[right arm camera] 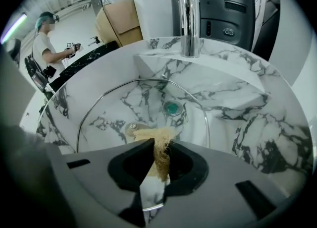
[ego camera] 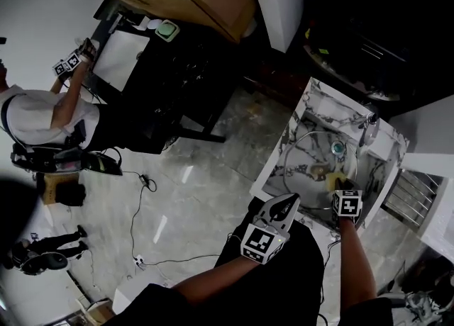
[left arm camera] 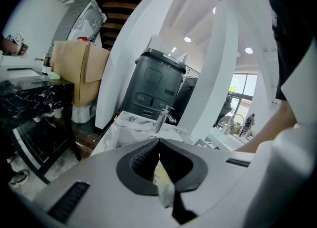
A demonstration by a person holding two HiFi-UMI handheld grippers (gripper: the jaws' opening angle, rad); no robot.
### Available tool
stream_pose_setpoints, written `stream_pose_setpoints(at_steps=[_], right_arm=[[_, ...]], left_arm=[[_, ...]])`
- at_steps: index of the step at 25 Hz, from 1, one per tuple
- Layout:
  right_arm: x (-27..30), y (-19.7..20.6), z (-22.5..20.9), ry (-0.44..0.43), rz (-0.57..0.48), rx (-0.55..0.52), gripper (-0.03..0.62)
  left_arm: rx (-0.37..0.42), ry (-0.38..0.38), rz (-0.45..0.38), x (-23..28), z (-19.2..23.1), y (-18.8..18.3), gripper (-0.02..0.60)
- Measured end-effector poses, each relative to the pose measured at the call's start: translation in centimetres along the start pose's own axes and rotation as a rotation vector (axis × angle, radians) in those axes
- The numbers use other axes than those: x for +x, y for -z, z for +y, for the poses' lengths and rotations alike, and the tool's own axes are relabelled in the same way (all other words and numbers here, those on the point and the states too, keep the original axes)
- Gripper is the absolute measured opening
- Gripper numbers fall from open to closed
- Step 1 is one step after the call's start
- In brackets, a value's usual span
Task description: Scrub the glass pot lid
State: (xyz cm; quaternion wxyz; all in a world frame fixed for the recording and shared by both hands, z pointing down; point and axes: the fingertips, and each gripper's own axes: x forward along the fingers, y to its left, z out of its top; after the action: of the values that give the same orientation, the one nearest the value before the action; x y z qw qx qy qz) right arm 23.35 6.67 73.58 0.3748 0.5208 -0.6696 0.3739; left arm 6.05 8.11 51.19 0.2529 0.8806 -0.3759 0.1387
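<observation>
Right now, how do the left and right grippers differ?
The right gripper is shut on a tan scrubber; the left gripper is shut on nothing. The right gripper reaches over the glass lid in the sink; the left gripper sits back at the near rim. Both point toward the sink.

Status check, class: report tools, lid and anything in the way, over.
Left tool shut on glass pot lid rim. Right tool shut on tan scrub pad, pad against lid in marble sink. Nothing in the way.

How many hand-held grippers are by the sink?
2: the left hand-held gripper at the sink's near rim, the right hand-held gripper over it, holding a scrubber on the glass lid.
</observation>
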Motion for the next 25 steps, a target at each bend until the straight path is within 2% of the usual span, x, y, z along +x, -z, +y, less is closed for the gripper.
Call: stream_pose_setpoints(at_steps=[6, 11, 25], right_arm=[[0.5, 0.4, 3.0, -0.068, 0.049, -0.103, 0.071], [0.9, 0.3, 4.6, -0.097, 0.072, -0.133, 0.071], [2.3, -1.0, 10.7, -0.202, 0.124, -0.219, 0.071]], left_arm=[[-0.03, -0.016, -0.016, -1.2, 1.0, 0.5, 0.017], [-0.048, -0.037, -0.01, -1.9, 1.9, 1.4, 0.016], [-0.067, -0.068, -0.017, -3.5, 5.3, 0.4, 0.017]])
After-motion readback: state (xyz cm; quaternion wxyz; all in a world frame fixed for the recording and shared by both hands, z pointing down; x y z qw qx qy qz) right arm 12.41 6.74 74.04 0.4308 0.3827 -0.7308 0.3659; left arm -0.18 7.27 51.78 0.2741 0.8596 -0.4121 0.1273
